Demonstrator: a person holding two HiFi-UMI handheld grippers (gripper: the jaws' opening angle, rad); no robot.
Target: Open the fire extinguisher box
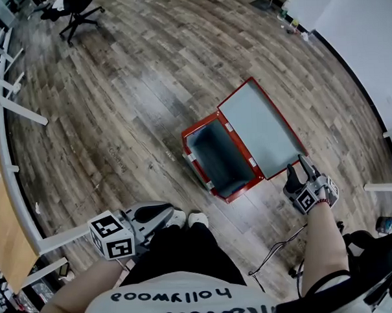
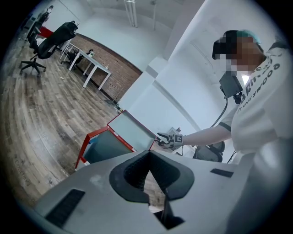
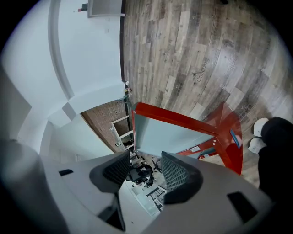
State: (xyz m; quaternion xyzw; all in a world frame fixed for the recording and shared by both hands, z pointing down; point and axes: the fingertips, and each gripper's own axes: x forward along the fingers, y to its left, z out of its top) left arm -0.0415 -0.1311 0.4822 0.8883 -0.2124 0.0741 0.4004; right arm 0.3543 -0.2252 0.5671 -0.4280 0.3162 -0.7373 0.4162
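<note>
Red sheet-metal fire extinguisher box (image 1: 239, 191) low on grey-brown wood-plank floor (image 1: 147, 77), mouth upward, just ahead of a pair of white shoes (image 1: 189, 219). Red-framed lid (image 1: 259, 127) swung wide open on the box's right side, pale grey inner face showing, joined to the box along one long edge. Dark grey lining inside the box.

Right gripper (image 1: 299, 166) low beside the near right corner of the lid, square-patterned marker cube (image 1: 308, 198) behind it. Dark ribbed pads (image 3: 176, 176) set a moderate way apart, nothing gripped between them; red edge of the lid (image 3: 174, 135) just beyond the tips in the right gripper view. Contact with the lid not discernible from any view.

Left gripper (image 1: 169, 215) well apart from the box, down by the shoes. Black pads (image 2: 130, 176) pressed together at the tips, only a sliver of floor visible behind them, nothing held. Open box (image 2: 98, 146) and right gripper (image 2: 167, 138) both ahead in the left gripper view.

Black office chair (image 1: 76, 12) far off at top left; light wooden desk (image 1: 0, 193) along the left edge.
</note>
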